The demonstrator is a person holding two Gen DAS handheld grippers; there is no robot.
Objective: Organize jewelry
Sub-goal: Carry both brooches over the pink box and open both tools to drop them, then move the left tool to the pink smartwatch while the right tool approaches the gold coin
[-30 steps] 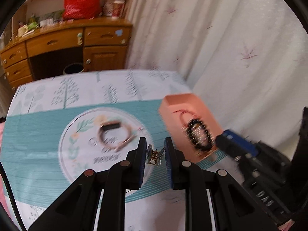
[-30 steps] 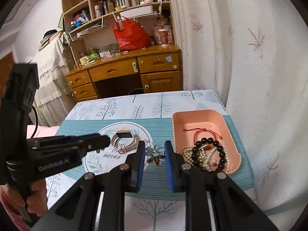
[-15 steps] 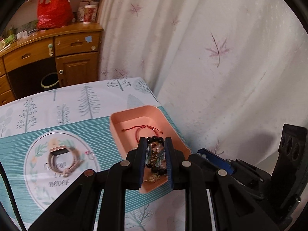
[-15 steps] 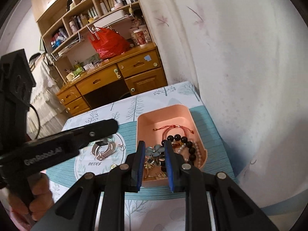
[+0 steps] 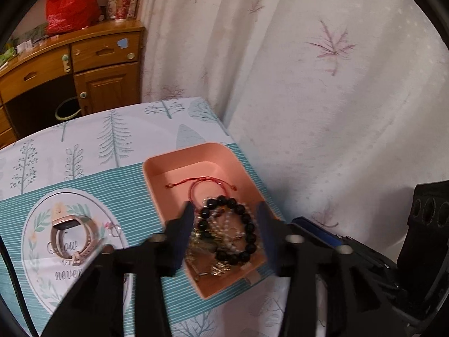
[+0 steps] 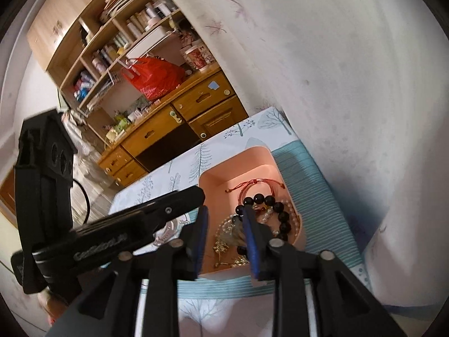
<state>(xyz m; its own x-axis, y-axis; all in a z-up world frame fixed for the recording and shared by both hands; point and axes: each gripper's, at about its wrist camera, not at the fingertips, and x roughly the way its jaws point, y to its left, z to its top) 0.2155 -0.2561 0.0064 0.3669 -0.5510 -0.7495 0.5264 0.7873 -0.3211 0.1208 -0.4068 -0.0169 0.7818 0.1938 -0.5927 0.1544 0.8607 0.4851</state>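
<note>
A rounded-corner pink tray (image 5: pixel 157 179) of smooth plastic sits on the worktop (image 5: pixel 112 134), close to its right edge, and the jewelry is heaped in its near half. A bracelet of glossy black beads (image 5: pixel 249 227) curls in a loop over a strand of pale pearls (image 5: pixel 224 224) and a tangle of thin gold chain (image 5: pixel 196 247). Farther back in the tray lies a thin red cord bracelet (image 5: pixel 196 182) with knotted ends, on its own against the bare pink floor.

The left claw (image 5: pixel 224 224) hangs right over that heap, its black fingers spread wide with nothing between them. From the other camera, the right claw (image 6: pixel 226 238) also sits above the tray's near end, blue-lined fingers apart, a greyish piece showing in the gap; whether it touches a finger I can't tell.

Out on the cloth, left of the tray, a watch (image 5: pixel 73 236) with a pinkish strap rests coiled on a round printed emblem, a small ring-like bit just beside it. The tablecloth (image 5: pixel 84 191) is teal-striped with printed trees. Behind it stand a wooden desk (image 5: pixel 103 53) with drawers, a shiny red bag (image 5: pixel 70 5) on top, and a pale curtain (image 5: pixel 308 70) with leaf motifs hanging in soft folds.
</note>
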